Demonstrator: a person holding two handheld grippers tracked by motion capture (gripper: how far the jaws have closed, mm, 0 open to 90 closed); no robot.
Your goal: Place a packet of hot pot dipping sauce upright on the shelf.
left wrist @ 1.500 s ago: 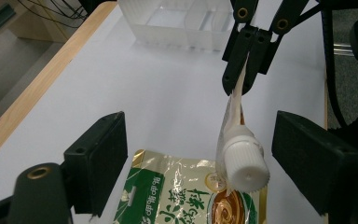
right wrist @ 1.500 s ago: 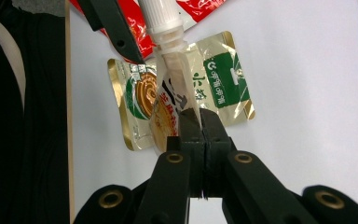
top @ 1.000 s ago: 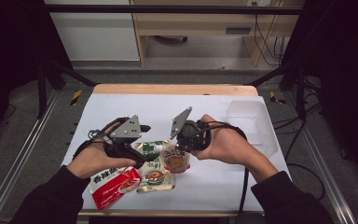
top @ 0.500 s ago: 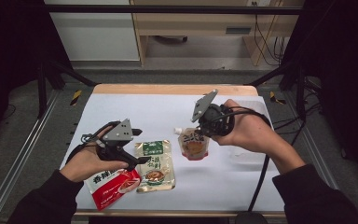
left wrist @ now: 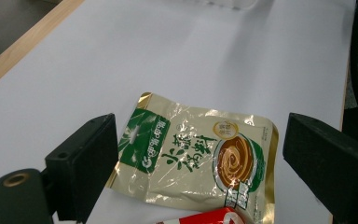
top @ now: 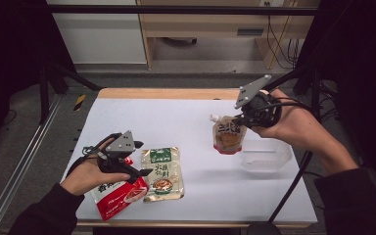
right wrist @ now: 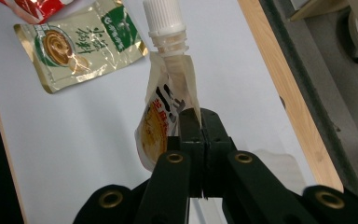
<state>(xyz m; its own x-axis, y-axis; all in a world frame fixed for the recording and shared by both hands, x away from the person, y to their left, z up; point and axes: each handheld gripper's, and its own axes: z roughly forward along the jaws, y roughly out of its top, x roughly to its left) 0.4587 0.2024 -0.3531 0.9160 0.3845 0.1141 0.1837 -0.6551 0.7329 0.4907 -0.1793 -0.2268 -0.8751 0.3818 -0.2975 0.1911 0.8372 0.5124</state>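
Right gripper view shows the right gripper [right wrist: 200,122] with its two black jaws pressed together on the edge of a spouted pouch [right wrist: 165,109], a pale sachet with a white screw cap at its far end and a brown picture on its face; the pouch hangs from the pinch, off the table. In the high view the same right gripper [top: 245,119] sits at the right, toward the far side of the white table [top: 176,117], and the spouted pouch [top: 227,137] dangles just left of the hand, above the near-left corner of a clear plastic container [top: 267,155] that rests on the table at the right. The left gripper [top: 139,159] is at the near left, and in the left gripper view its jaws stand wide apart with nothing between the pads; they frame a green-and-gold flat packet [left wrist: 198,156] lying on the table beyond them, apart from both jaws. Just nearer and left of that packet lies a red packet [top: 117,193], partly under the left hand, its corner overlapping the green-and-gold one. Counted: two grippers, three food pouches in all (one spouted, one green-and-gold, one red), and one clear container.
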